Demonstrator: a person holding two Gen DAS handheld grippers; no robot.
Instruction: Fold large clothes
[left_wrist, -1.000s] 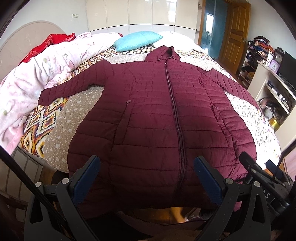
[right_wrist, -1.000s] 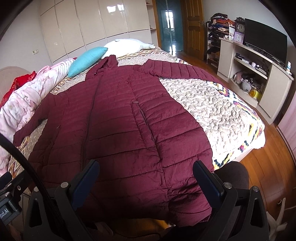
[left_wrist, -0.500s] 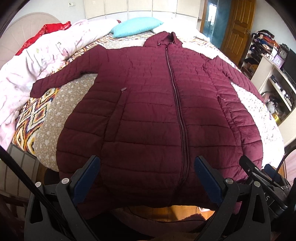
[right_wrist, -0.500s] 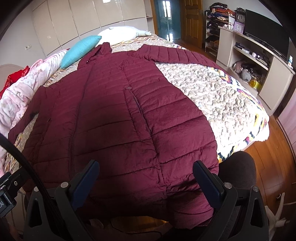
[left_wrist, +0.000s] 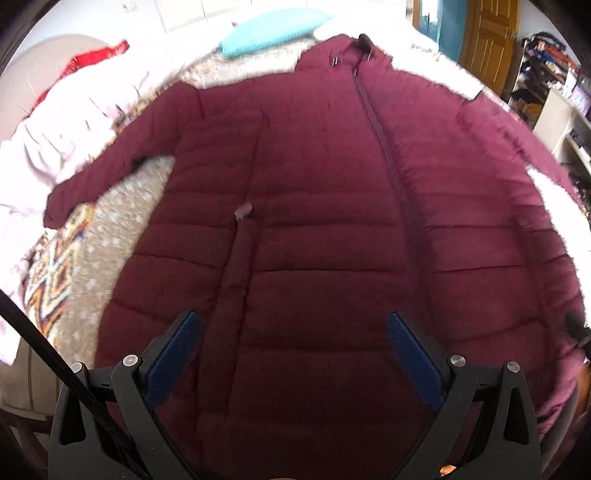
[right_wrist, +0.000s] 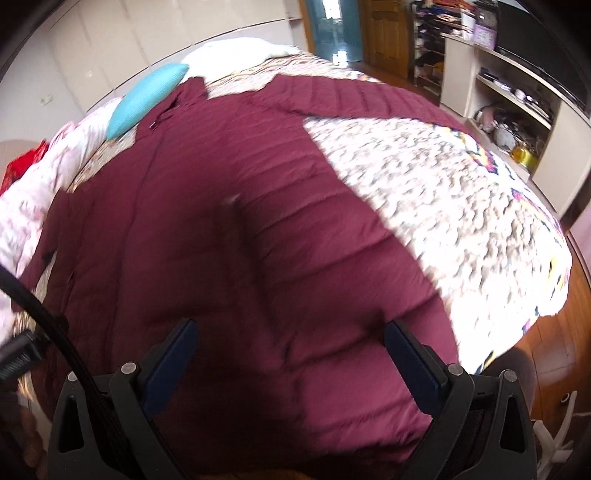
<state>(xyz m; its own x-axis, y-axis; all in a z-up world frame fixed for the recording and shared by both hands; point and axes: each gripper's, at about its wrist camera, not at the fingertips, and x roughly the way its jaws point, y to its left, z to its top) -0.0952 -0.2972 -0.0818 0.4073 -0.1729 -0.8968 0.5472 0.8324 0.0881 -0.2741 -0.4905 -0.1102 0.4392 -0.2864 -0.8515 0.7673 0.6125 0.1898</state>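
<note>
Maroon quilted hooded coat (left_wrist: 314, 229) lies flat, front up and zipped, sleeves spread, on the patterned bedspread (right_wrist: 443, 206). Left hand-held gripper (left_wrist: 291, 332) and right hand-held gripper (right_wrist: 290, 334) both hang released, jaws wide apart, above the coat's lower part, grasping nothing.

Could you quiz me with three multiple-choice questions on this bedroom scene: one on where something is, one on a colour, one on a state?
1. Where does the turquoise pillow lie?
A. by the jacket's hood
B. on the floor
C. on the shelf

2. What colour is the puffer jacket?
A. black
B. maroon
C. yellow

3. How is the left gripper?
A. shut on a sleeve
B. shut on the hem
C. open

Answers: A, it sits at the head of the bed near the hood; B, the quilted fabric is maroon; C, its jaws stand wide apart over the jacket.
</note>
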